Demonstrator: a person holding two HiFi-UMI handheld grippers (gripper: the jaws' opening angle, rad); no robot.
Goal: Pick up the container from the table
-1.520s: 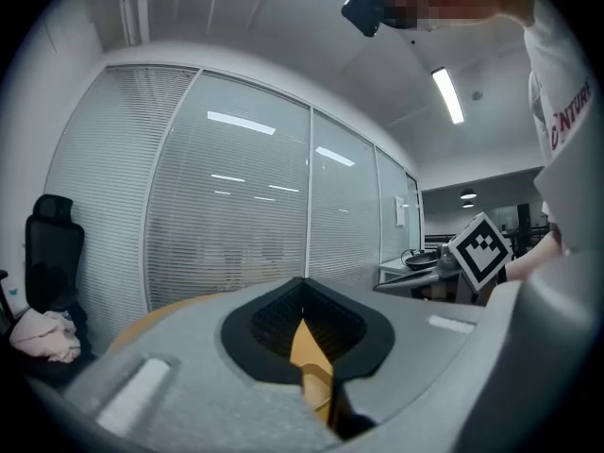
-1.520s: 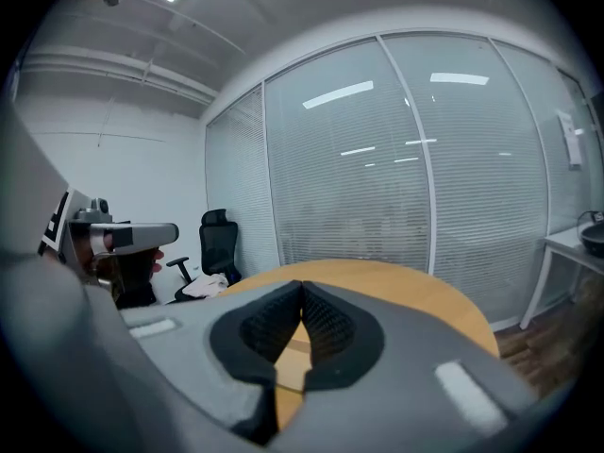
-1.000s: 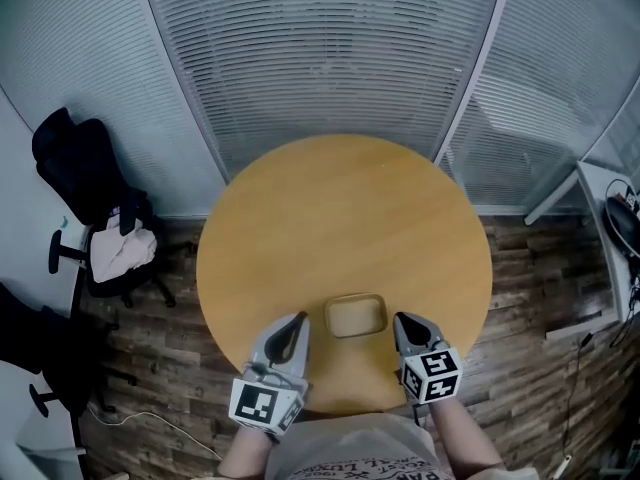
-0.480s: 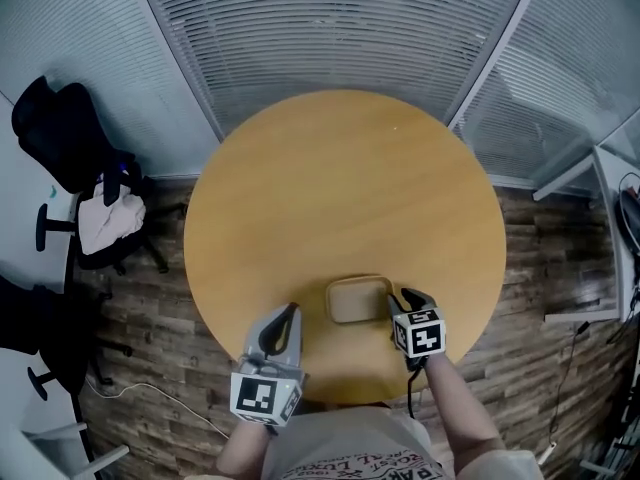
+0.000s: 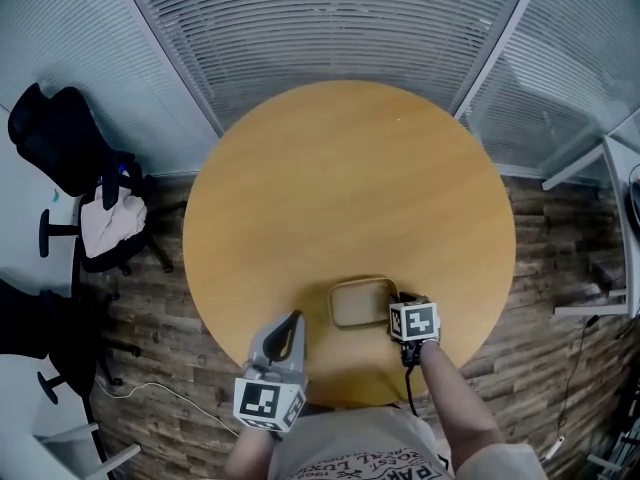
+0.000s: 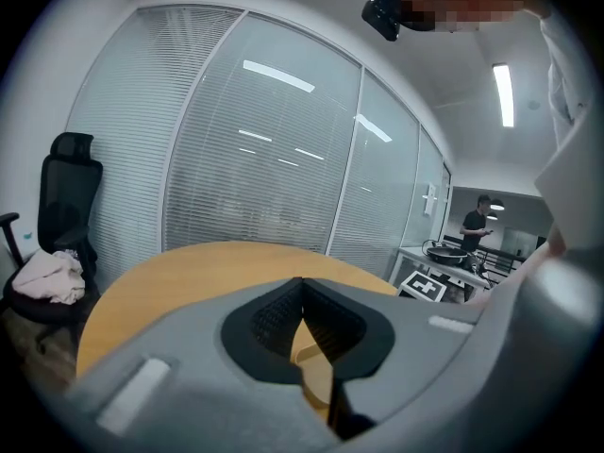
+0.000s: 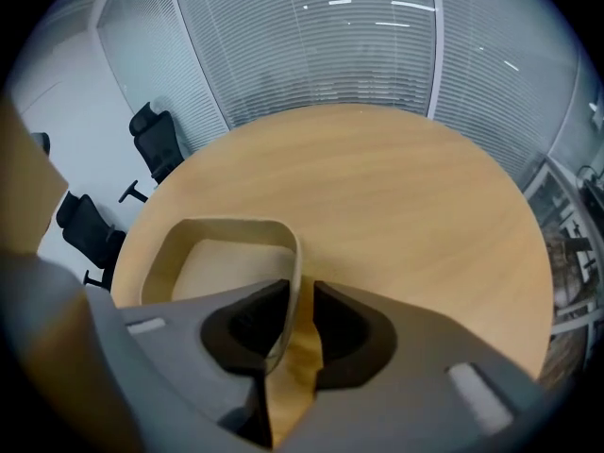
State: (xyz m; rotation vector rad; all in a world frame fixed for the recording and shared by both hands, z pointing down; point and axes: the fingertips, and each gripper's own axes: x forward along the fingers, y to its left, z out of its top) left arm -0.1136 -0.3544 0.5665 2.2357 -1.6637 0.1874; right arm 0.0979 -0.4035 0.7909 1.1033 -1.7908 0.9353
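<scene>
A shallow tan container (image 5: 360, 301) with rounded corners sits on the round wooden table (image 5: 350, 178), near its front edge. My right gripper (image 5: 401, 302) points steeply down at the container's right side. In the right gripper view the container's right wall (image 7: 294, 258) stands between the jaws of the right gripper (image 7: 302, 298). The jaws are closing, and a gap still shows on the wall's right side. My left gripper (image 5: 293, 321) is shut and holds nothing, to the left of the container and apart from it. A sliver of the container (image 6: 311, 349) shows below the left gripper's (image 6: 301, 285) meeting tips.
Glass partitions with blinds (image 5: 340, 28) curve behind the table. Black office chairs (image 5: 60, 148) with a pale cloth stand at the left on the wood-plank floor. A desk corner (image 5: 625, 168) is at the far right. The person's torso is at the table's front edge.
My right gripper has dropped and tipped steeply downward onto the container's right wall, its jaws having opened wide. The left gripper has sunk a little beside the container.
</scene>
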